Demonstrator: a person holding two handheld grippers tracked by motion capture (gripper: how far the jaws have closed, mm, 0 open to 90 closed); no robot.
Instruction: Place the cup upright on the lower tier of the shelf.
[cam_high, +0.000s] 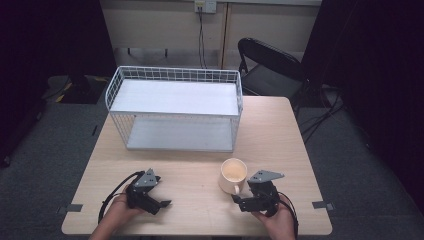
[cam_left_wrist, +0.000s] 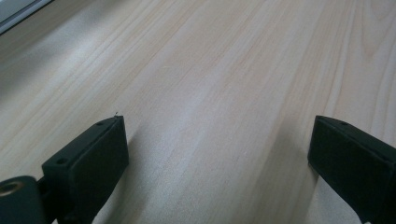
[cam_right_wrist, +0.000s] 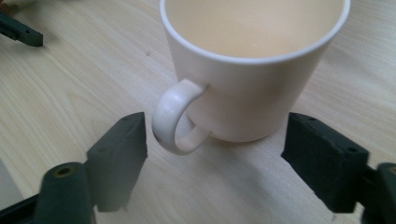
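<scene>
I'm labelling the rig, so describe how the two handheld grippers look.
Both the left gripper and the right gripper are black, each with two blocky flat-faced jaws bearing small screw holes. A grey three-cornered plate sits on top of each, and a black cable trails back past each hand. No sleeves show.

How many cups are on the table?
1. The cream mug stands upright near the table's front edge, before the wire shelf rack, just ahead of the right gripper.

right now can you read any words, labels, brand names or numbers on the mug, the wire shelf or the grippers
None can be read.
The mug is plain cream, with no print on the side that shows.
The wire shelf carries no label.
The right gripper and left gripper show bare black jaws without markings.
</scene>
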